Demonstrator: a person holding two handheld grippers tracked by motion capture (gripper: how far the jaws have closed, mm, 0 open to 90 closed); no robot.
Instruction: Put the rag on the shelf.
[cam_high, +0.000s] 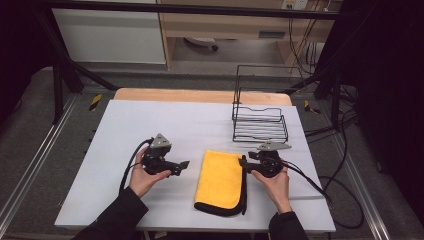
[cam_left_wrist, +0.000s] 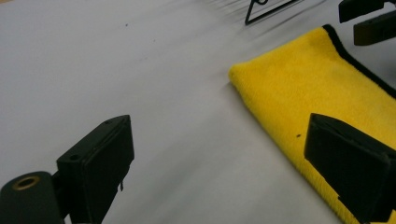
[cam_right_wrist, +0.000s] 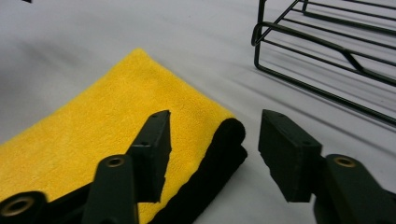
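In the lower middle of the high view, the folded yellow cloth (cam_high: 221, 180) lies flat on the table (cam_high: 150, 125). It looks soft, light and floppy, so pinch its thick black edge. The left gripper (cam_high: 183, 165) is wide open and empty. The right gripper (cam_high: 243, 164) is partly open, holding nothing.

The left gripper (cam_left_wrist: 217, 163) is seen with its jaws spread wide above the white table (cam_left_wrist: 140, 70). A folded yellow cloth (cam_left_wrist: 308, 93) with a black edge is laid at the right, partly behind the right jaw.
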